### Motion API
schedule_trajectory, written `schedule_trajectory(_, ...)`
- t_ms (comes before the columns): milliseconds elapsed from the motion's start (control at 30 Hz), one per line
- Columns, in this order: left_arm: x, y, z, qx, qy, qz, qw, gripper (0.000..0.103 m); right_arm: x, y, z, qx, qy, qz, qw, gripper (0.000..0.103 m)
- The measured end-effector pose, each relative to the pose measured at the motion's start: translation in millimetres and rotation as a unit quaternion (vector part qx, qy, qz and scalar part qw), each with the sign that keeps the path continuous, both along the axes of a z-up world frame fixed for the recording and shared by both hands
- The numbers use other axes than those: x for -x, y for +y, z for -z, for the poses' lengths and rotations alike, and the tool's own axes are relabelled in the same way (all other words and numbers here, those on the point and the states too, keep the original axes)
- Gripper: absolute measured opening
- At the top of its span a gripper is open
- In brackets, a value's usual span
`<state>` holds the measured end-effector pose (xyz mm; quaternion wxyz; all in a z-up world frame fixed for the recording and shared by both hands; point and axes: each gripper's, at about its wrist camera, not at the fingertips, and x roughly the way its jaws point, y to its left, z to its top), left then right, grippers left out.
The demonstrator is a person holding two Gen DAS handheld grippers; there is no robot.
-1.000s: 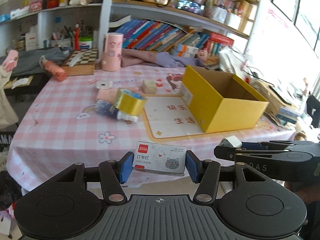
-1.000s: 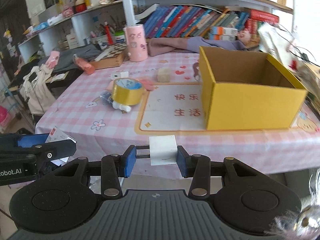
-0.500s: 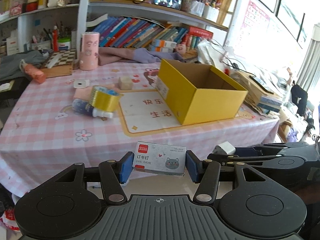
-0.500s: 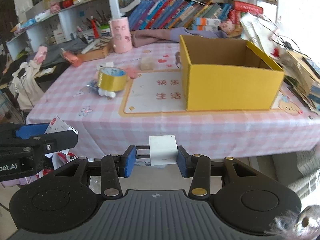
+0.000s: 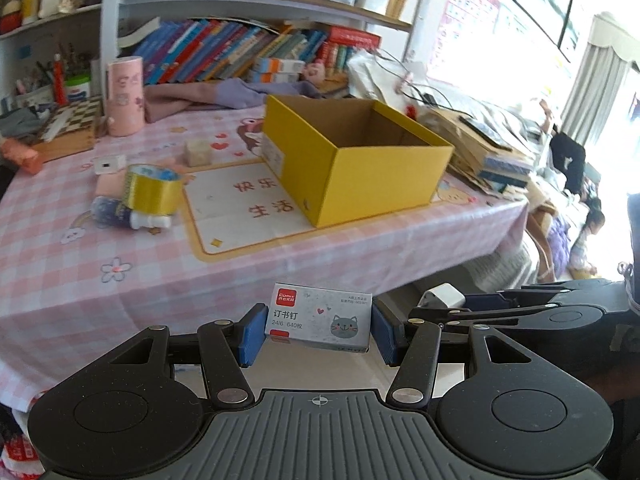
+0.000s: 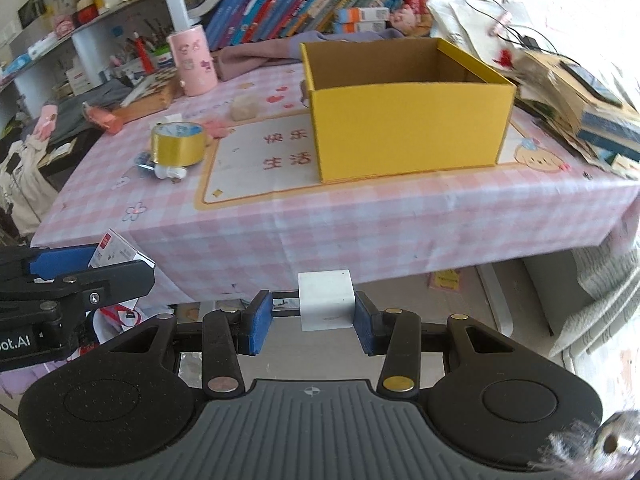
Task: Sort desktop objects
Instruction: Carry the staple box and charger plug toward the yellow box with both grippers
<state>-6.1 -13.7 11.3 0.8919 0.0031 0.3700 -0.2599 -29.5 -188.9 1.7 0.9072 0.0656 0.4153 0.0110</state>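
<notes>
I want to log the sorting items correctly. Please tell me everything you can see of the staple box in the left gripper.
The staple box is a small, flat, pale grey cardboard carton with a red logo patch, printed Chinese characters, small hearts and a grey cat face. It looks closed and undamaged. It lies level, printed face up, clamped at its two short ends by the blue pads of the left gripper, held in the air off the table's front edge.

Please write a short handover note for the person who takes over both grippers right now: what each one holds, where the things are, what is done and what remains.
Left gripper: shut on the staples box, held off the table's near edge.
Right gripper: shut on the white cube, also short of the table.
Yellow box: open on the table; what its inside shows is empty.
Done: both items picked up.
Left: probably drop both into the yellow box, then sort the gold tape roll, the small bottle beside it and the beige block.
</notes>
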Motion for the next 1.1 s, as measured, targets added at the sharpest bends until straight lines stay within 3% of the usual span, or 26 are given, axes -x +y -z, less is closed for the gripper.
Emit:
schedule_trajectory(433, -7.6, -24.3, 1.9, -0.011, 0.005, 0.034, 0.9993, 0.054, 2.2, -23.4, 4.9, -0.011, 0.013, 0.035, 0.999, 0.040)
schedule_trajectory(1100, -21.7, -37.2, 3.1, -0.002, 0.009, 0.042, 0.9991, 0.054, -12.5, -36.1, 2.9, 0.001, 0.018, 0.036, 0.999, 0.040)
